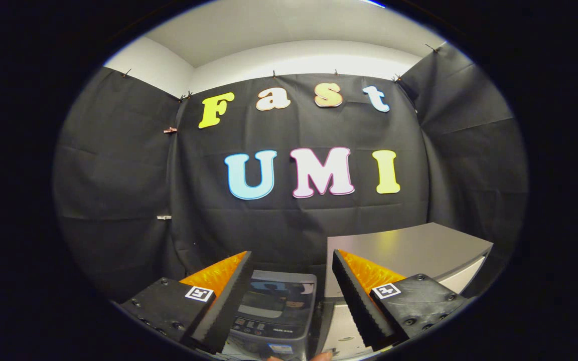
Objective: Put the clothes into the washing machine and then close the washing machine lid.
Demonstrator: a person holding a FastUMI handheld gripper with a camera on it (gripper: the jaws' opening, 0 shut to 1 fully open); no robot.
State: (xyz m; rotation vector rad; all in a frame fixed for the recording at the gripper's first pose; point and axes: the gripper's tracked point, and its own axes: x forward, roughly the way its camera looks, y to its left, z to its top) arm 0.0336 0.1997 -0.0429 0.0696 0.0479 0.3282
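A small grey top-loading washing machine (275, 311) stands on the floor below and between my fingers, against the black cloth wall. Its dark glossy lid (278, 296) lies flat and reflects the wall, and its control panel (258, 328) faces me. My gripper (291, 260) hovers above it, open, with nothing between its fingers. I see no clothes. A sliver of a person's fingertip (321, 356) peeks in at the bottom.
A grey-topped white cabinet or table (409, 248) stands just right of the washing machine, behind my right finger. Black cloth walls close the booth at the back and on both sides.
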